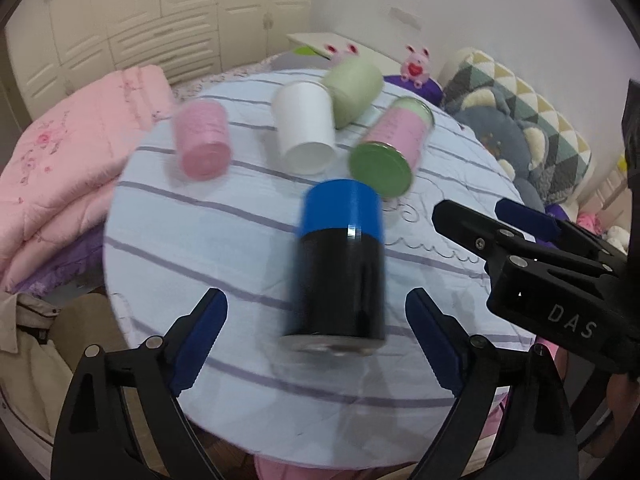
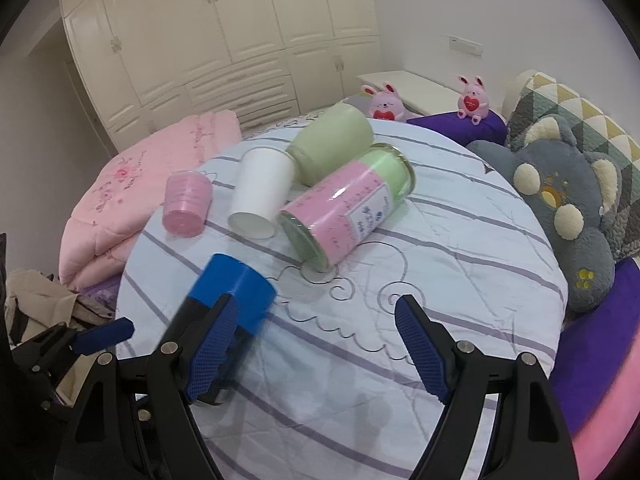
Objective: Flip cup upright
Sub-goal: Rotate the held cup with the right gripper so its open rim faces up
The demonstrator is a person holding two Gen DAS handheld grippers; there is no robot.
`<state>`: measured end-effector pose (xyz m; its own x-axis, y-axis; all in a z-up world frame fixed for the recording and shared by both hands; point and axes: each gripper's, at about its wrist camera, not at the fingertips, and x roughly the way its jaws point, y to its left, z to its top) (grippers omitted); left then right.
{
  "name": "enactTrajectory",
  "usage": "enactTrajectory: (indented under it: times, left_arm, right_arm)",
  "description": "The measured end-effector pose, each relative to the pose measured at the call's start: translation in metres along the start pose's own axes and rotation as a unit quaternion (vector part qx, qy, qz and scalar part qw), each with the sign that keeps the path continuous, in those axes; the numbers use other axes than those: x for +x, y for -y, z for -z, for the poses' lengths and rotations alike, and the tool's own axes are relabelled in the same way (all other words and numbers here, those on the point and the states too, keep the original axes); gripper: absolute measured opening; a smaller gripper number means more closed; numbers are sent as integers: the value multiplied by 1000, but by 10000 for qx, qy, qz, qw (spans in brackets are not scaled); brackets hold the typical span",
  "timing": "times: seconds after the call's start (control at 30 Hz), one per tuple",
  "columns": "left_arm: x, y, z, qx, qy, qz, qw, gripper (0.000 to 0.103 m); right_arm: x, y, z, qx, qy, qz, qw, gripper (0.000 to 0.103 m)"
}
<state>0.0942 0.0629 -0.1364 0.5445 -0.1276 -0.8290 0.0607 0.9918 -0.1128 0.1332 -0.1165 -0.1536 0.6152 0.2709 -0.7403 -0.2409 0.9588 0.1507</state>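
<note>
A black cup with a blue band point(image 1: 340, 264) lies on its side on the round striped table point(image 1: 240, 208), blurred. It sits between the spread fingers of my left gripper point(image 1: 316, 340), which is open and not touching it. In the right wrist view the same cup point(image 2: 228, 304) shows at the left, partly behind my left finger. My right gripper point(image 2: 316, 344) is open and empty over the table's near middle; it also shows in the left wrist view point(image 1: 476, 216) to the right of the cup.
Lying on the table further back are a pink cup point(image 2: 186, 204), a white cup point(image 2: 260, 196), a green cup point(image 2: 328, 148) and a pink-and-green jar point(image 2: 348, 208). A pink quilt point(image 2: 140, 192) lies left, plush cushions point(image 2: 560, 208) right.
</note>
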Motion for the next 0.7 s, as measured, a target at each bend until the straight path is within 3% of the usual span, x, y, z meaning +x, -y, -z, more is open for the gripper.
enactTrajectory:
  times: [0.37, 0.7]
  left_arm:
    - [-17, -45, 2, -208, 127, -312, 9992, 95]
    - [-1, -52, 2, -112, -116, -261, 9995, 95]
  right_arm:
    - [24, -21, -3, 426, -571, -724, 9948, 82]
    - [71, -22, -1, 1123, -1355, -1261, 9763, 82]
